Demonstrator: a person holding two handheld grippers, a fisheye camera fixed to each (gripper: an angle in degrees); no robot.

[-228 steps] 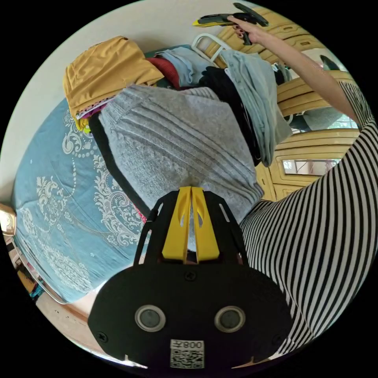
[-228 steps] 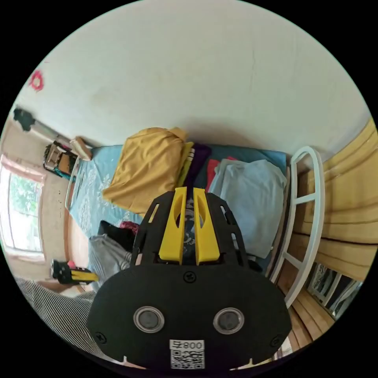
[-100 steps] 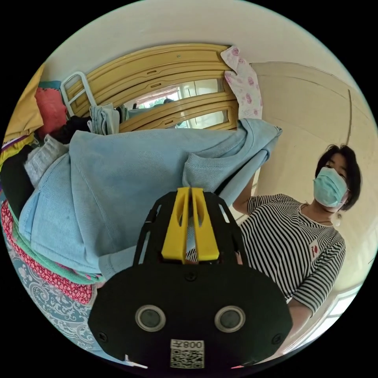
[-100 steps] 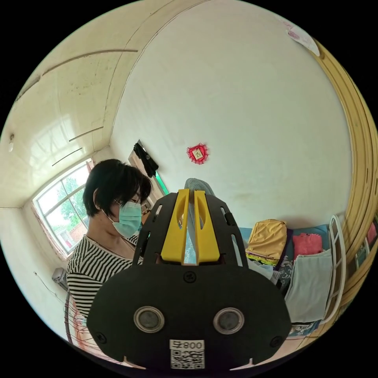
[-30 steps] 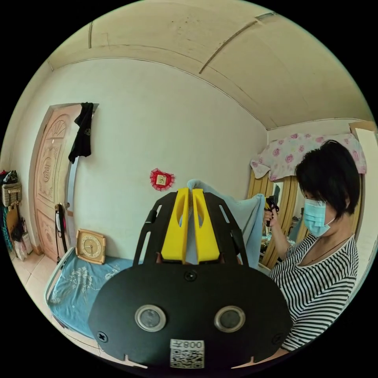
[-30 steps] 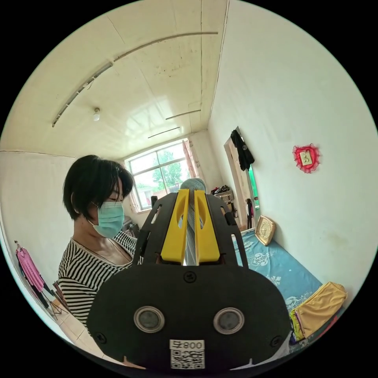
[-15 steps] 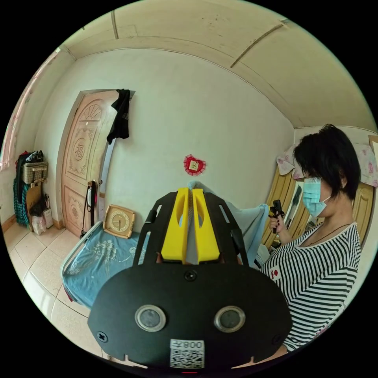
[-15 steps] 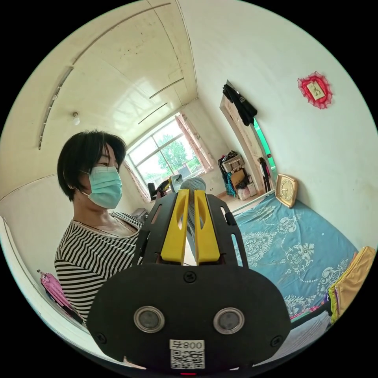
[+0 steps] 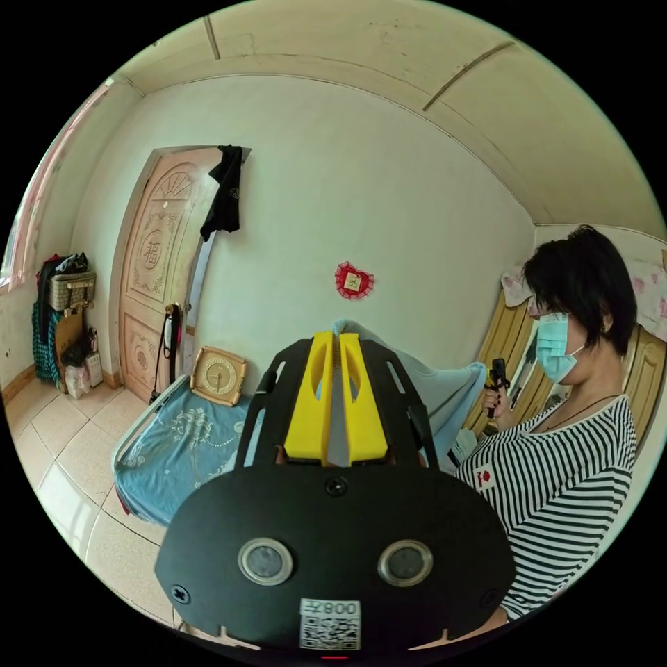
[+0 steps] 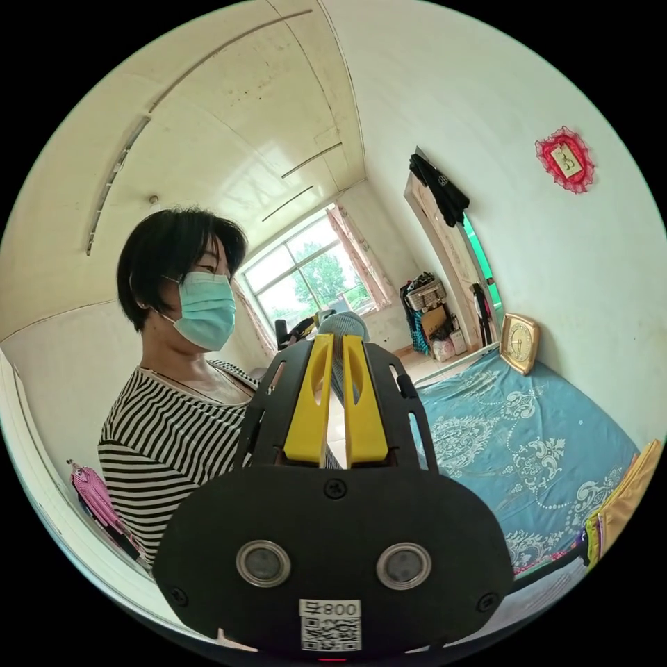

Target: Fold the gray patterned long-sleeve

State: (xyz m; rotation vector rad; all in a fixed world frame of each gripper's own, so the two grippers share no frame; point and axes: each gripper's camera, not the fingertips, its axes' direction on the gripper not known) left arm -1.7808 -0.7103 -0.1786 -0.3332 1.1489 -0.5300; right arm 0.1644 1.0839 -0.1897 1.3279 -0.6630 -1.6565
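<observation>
A pale grey-blue knit garment [image 9: 439,394] is held up in the air, stretched between both grippers above the bed. In the left gripper view my left gripper [image 9: 336,342] is shut on one edge of the garment, and the cloth runs to the right gripper [image 9: 497,369] in the person's far hand. In the right gripper view my right gripper [image 10: 336,342] is shut on a bunched edge of the garment [image 10: 344,322]. Beyond that bunch, the left gripper [image 10: 301,329] peeks out. Most of the garment hangs hidden behind the gripper bodies.
A bed with a blue patterned cover [image 9: 182,451] [image 10: 515,445] lies below, with a clock [image 9: 218,375] leaning at its far end. A folded yellow garment [image 10: 629,501] sits at the near end. The person in a striped shirt [image 9: 557,481] stands beside the bed. Door [image 9: 149,278] and tiled floor [image 9: 48,445] lie beyond.
Both grippers lifted the grey-blue garment off the clothes pile and raised it high. Over the last second both views swung slightly; both grips are unchanged.
</observation>
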